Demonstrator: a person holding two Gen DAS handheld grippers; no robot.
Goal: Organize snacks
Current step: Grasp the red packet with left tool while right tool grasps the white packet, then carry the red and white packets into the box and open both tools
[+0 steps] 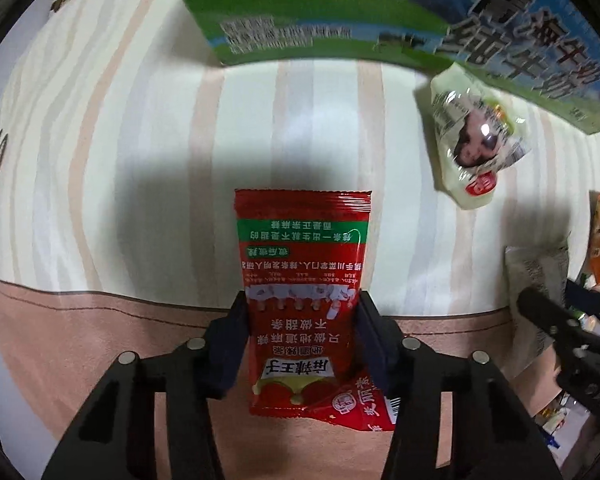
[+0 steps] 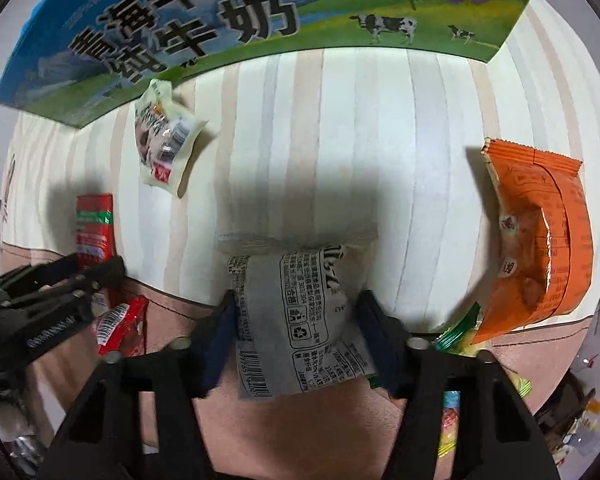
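My left gripper [image 1: 302, 300] points down at the striped cloth and is shut on a red snack packet [image 1: 302, 240], pinching its sides. A second red packet [image 1: 360, 404] lies partly under it. My right gripper [image 2: 296, 300] is shut on a white packet with black print and a barcode [image 2: 300, 344], its pads against both sides. From the right wrist view the left gripper [image 2: 96, 276] is at the left with the red packet [image 2: 94, 224]. In the left wrist view the right gripper [image 1: 564, 300] shows at the right edge over the white packet [image 1: 536, 276].
A large blue-and-green milk carton box [image 2: 220, 20] stands along the far side. A pale yellow-green packet [image 2: 164, 140] lies in front of it. An orange packet [image 2: 540, 240] lies to the right, with green and yellow wrappers [image 2: 460, 328] near it. The cloth [image 2: 340, 120] is cream striped with a pink border.
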